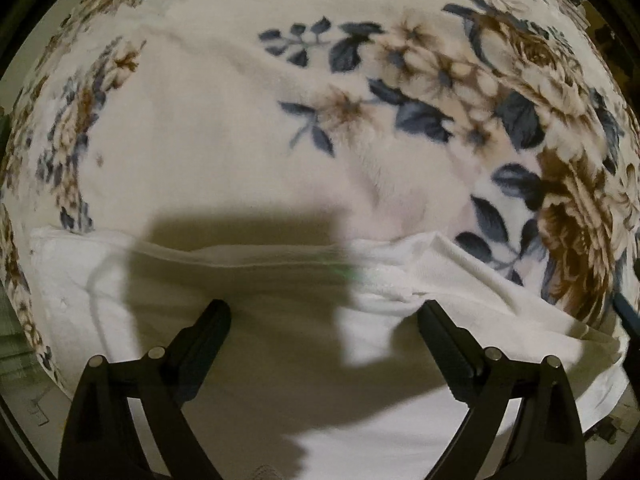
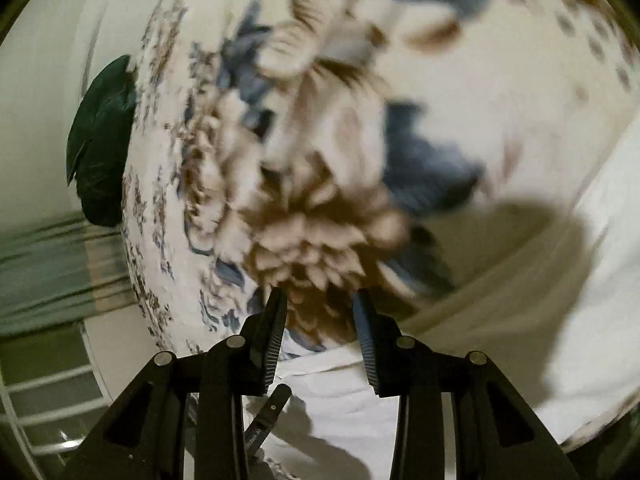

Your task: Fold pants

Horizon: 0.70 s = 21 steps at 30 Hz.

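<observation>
Above white pants [image 1: 260, 360], left claw [image 1: 324, 316] straight down, spread wide

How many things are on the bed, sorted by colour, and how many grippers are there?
White things: 1, the white pants
Floral, blue and brown on cream: 1, the blanket
Dark green things: 1, a dark green item at the blanket's edge, too unclear to name
Black grippers: 2, left gripper and right gripper, both empty
Total: 5

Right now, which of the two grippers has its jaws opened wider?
The left gripper: its jaws stand wide apart over the white pants. The right gripper shows only a narrow gap.
</observation>
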### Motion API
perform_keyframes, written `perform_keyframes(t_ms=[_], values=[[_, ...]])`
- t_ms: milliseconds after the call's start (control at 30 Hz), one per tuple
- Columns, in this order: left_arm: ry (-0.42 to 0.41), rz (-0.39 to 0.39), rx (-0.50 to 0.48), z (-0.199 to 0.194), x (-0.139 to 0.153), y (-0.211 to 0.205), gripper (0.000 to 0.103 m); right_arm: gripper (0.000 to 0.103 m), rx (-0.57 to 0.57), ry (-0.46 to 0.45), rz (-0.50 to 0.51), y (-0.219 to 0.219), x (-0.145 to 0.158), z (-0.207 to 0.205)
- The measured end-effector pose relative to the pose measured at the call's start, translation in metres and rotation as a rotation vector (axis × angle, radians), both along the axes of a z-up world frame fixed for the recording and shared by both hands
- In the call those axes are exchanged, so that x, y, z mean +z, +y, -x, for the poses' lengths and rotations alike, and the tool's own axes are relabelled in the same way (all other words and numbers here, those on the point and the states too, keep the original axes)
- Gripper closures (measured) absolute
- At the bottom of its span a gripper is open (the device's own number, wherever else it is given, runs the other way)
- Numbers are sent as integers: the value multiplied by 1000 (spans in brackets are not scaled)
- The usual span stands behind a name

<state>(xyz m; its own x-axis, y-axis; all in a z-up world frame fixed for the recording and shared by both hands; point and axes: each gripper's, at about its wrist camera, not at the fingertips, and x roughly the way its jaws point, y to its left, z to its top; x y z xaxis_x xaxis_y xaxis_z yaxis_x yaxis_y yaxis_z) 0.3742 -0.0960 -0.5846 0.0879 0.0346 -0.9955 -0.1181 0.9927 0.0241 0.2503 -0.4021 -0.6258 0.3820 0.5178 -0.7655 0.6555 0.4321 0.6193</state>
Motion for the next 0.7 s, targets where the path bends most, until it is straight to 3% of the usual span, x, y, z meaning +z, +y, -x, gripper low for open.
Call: perform_keyframes(t_ms=[133, 267, 400, 500, 600, 700], values=[[-61, 13, -3, 22, 26, 3, 6, 58, 85, -8, 35, -14, 24, 20], [-50, 55, -47, 44, 29, -23, 6, 52, 91, 62, 106, -36, 29, 87], [-8, 111, -83, 77, 12, -59, 6, 45, -97, 178, 216, -109, 23, 185], [40, 92, -126, 106, -6, -82, 6, 45, -286, 215, 232, -165, 17, 245], [71, 59, -146, 121, -25, -97, 6, 45, -426, 209, 300, -221, 13, 282], [78, 63, -135, 127, -37, -105, 6, 45, -512, 177, 325, -267, 2, 294]])
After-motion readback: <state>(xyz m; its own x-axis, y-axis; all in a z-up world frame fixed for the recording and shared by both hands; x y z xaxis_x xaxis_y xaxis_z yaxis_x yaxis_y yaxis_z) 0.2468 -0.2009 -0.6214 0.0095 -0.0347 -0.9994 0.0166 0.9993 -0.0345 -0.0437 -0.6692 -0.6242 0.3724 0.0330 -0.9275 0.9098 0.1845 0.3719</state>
